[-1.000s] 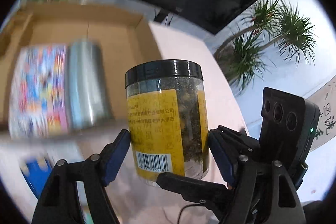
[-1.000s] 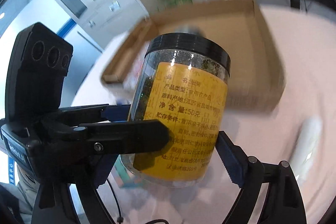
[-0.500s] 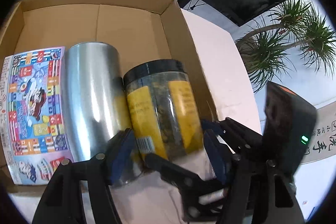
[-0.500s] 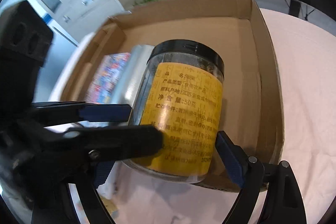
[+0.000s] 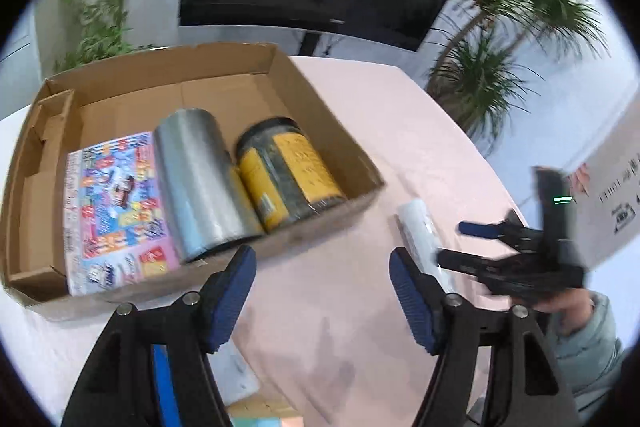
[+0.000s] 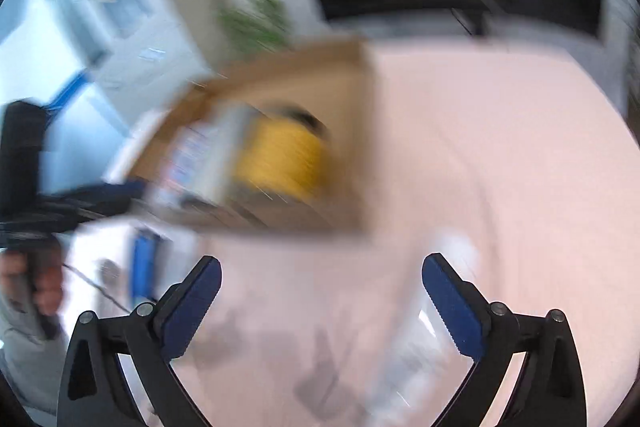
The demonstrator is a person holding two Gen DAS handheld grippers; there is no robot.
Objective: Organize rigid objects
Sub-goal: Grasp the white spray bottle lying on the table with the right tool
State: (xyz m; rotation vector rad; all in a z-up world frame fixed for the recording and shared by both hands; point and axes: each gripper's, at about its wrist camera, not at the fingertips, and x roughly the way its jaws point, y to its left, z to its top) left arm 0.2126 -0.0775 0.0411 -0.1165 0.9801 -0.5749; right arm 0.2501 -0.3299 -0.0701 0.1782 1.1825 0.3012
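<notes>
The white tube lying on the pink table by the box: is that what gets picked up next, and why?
Probably yes. The jar already lies in the cardboard box beside the silver can, and both tools are open and hold nothing. The white tube lies outside the box, nearest the right tool, so lowering that tool over it seems sensible.

You had a brown cardboard box (image 5: 328, 131) holding a silver cylinder (image 5: 200, 179), a black-lidded jar (image 5: 288, 167) with a yellow label, and a multicoloured printed pack (image 5: 116, 211). The worktop (image 5: 400, 131) was pale pink; your left tongs (image 5: 322, 287) had blue pads on black arms.
</notes>
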